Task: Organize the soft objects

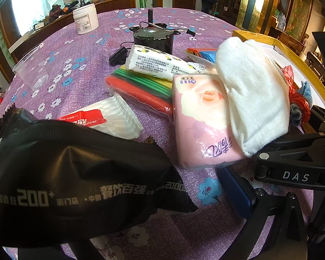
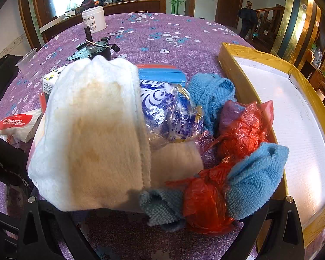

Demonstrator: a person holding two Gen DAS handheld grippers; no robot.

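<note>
Left gripper (image 1: 80,205) clamped on black foil packet (image 1: 75,169) low above the purple tablecloth (image 1: 80,49); right gripper (image 2: 158,223) spread wide, empty, behind stained white towel (image 2: 91,134); best carried clear of the pile toward yellow-rimmed box (image 2: 260,54).

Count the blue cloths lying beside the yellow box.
3. One blue cloth lies farthest back beside the yellow box; a second sits nearest the box wall in front; a smaller, greyer one lies left of the red bag. Others may be hidden under the pile.
</note>
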